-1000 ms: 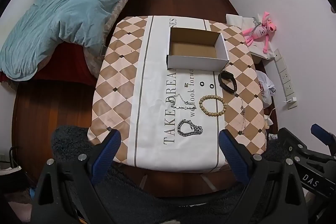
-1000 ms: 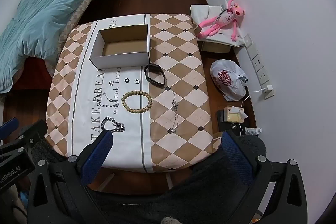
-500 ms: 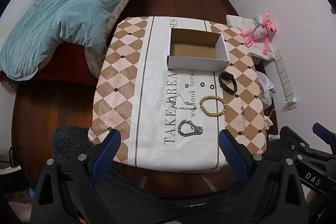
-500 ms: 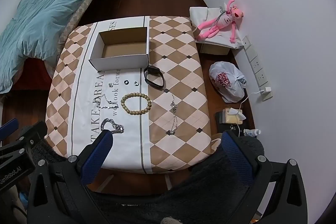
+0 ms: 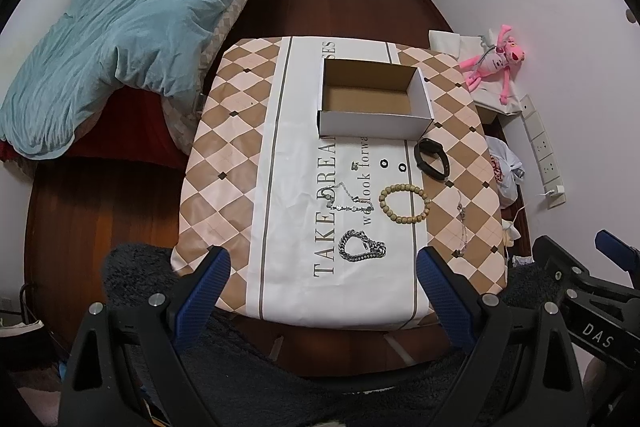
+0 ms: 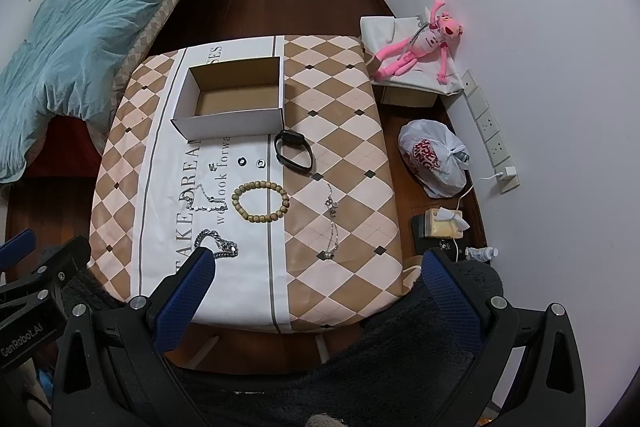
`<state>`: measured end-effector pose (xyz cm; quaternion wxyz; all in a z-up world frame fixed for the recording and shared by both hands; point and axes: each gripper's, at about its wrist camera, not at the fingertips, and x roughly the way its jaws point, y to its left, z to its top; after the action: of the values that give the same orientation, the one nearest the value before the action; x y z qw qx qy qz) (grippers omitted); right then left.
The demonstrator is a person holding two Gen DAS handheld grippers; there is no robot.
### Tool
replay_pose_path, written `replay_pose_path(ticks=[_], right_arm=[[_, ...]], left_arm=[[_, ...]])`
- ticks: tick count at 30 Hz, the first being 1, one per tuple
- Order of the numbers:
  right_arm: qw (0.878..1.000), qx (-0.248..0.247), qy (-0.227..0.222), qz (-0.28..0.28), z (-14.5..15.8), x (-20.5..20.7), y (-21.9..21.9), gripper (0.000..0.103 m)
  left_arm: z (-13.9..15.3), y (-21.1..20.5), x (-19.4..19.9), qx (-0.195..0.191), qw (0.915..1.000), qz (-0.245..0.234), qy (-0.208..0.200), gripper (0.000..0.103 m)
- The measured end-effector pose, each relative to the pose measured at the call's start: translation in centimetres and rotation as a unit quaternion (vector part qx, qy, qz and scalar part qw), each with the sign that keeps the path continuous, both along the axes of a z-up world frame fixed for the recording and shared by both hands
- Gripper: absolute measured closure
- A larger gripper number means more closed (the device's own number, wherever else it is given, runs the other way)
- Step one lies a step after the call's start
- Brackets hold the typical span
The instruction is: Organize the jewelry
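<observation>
Your left gripper (image 5: 324, 275) and right gripper (image 6: 316, 279) hover with jaws apart, empty. On the bench (image 5: 224, 163), left to right: limp, slippery silver chain bracelet (image 5: 361, 245), pinch its bunched links; firmer bead bracelet (image 5: 405, 203); box (image 5: 374, 119) far.
</observation>
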<state>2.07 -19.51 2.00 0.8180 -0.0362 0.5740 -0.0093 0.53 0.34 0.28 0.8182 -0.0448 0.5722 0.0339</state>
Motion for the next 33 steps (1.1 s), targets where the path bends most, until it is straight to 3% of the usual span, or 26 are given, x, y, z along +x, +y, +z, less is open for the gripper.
replay_pose_path(ticks=[5,33], right_arm=[[1.0,0.001,-0.004,-0.002,0.2,-0.1,0.1,0.0],[1.0,0.001,-0.009,-0.002,0.4,0.0,0.1,0.0]], left_arm=[[1.4,-0.5,-0.1,0.003,1.0,-0.003,-0.003,0.009],[1.4,-0.7,-0.1,0.004,1.0,-0.003,-0.006,0.009]])
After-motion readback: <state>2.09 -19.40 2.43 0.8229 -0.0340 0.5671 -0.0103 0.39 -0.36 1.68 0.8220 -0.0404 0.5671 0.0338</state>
